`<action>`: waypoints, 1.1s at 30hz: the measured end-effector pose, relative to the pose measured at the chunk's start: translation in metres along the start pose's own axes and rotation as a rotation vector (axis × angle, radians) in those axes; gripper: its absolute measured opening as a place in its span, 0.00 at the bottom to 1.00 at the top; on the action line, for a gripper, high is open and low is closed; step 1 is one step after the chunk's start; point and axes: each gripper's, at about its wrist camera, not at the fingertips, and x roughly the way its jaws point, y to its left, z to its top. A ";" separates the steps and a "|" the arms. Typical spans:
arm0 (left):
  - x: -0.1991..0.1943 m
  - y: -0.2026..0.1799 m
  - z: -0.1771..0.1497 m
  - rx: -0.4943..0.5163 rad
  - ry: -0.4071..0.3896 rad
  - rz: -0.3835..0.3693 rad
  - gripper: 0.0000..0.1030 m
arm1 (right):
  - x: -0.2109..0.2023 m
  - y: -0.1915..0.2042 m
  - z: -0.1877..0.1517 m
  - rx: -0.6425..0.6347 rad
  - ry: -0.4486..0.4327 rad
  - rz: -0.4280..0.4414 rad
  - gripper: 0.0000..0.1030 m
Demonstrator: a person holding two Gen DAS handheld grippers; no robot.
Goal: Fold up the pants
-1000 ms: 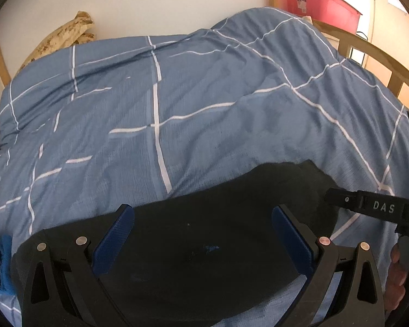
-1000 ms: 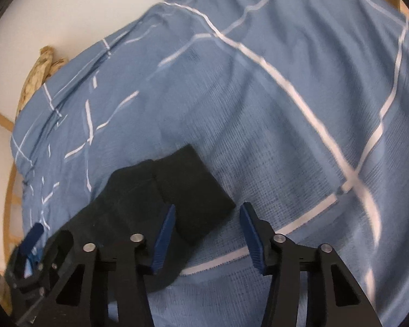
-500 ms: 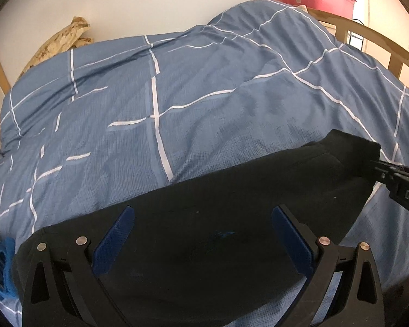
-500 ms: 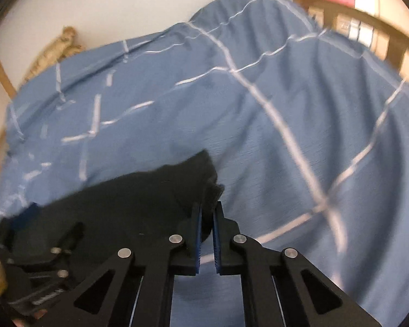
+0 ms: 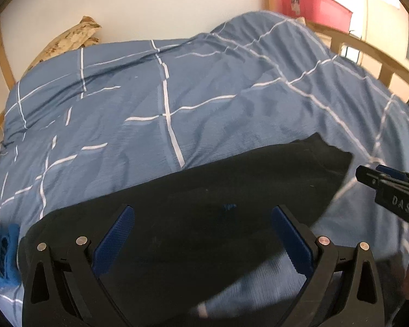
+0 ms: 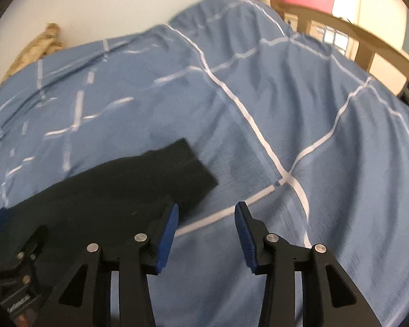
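Both grippers' fingers (image 5: 114,238) (image 6: 167,234) spread above black pants (image 5: 204,218).

Black pants (image 5: 231,190) spread flat across a blue duvet (image 5: 204,103) crossed by thin white lines. Left gripper (image 5: 203,234) low in the foreground, blue-padded fingers (image 5: 114,242) wide apart above the dark fabric, nothing between them. Right gripper (image 5: 368,175) entering from the right edge, tip just beside the pants' right end, apart from the cloth. Small blue cloth (image 5: 2,253) bunched at the lower left beside the pants. Beige pillow (image 5: 68,41) against the white wall, upper left. Red bin (image 5: 310,5) behind a curved wooden bed rail (image 5: 368,51), upper right.
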 end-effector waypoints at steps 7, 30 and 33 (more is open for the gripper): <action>-0.086 0.027 -0.025 -0.022 -0.093 -0.019 0.99 | -0.093 0.028 -0.033 -0.064 -0.156 0.045 0.55; -0.227 0.168 -0.182 -0.076 -0.124 0.068 0.99 | -0.227 0.170 -0.211 -0.176 -0.348 0.252 0.66; -0.233 0.185 -0.201 -0.072 -0.138 0.092 0.99 | -0.222 0.185 -0.227 -0.172 -0.336 0.286 0.66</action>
